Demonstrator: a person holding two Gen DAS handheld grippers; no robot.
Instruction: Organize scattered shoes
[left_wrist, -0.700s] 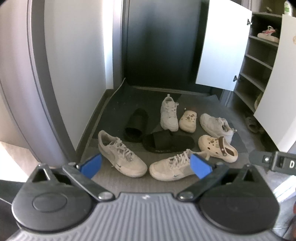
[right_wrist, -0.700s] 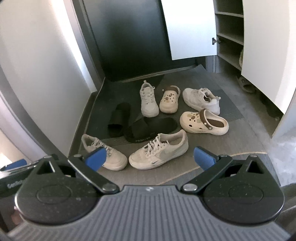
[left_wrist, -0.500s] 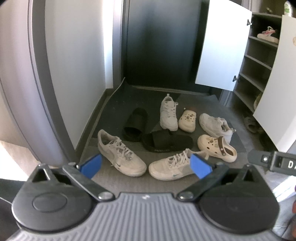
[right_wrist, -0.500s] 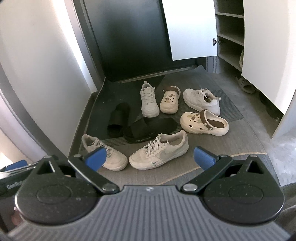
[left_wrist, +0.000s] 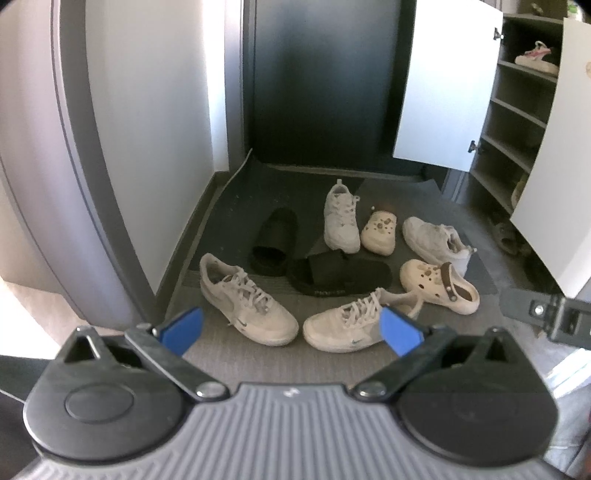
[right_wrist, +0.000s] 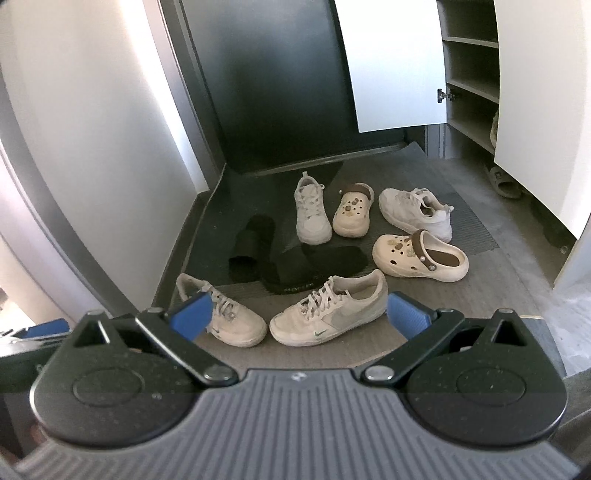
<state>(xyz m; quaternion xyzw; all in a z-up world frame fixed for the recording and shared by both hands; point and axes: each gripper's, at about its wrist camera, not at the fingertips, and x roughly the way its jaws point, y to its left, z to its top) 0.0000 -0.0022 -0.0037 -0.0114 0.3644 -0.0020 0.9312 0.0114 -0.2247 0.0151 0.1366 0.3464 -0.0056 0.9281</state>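
Several shoes lie scattered on a dark floor mat (left_wrist: 236, 206). Nearest are two white lace-up sneakers (left_wrist: 245, 299) (left_wrist: 354, 321), toes angled toward each other. Behind them lie two black slides (left_wrist: 275, 240) (left_wrist: 340, 275), a white sneaker (left_wrist: 341, 219), a small cream clog (left_wrist: 380, 230), another white sneaker (left_wrist: 436, 240) and a cream clog with a brown strap (left_wrist: 439, 286). My left gripper (left_wrist: 291, 329) hangs open above the near sneakers, holding nothing. My right gripper (right_wrist: 299, 316) is open and empty too, over the green-logo sneaker (right_wrist: 328, 310).
A shoe cabinet (left_wrist: 517, 122) with shelves stands at the right, its white doors (left_wrist: 443, 81) swung open. A pink shoe (left_wrist: 535, 59) sits on an upper shelf and a dark sandal (right_wrist: 504, 182) lies at its foot. A dark door (left_wrist: 321, 74) closes the back, with walls to the left.
Both views have drifted only slightly. The shoes lie where they were, and both grippers have stayed wide open.
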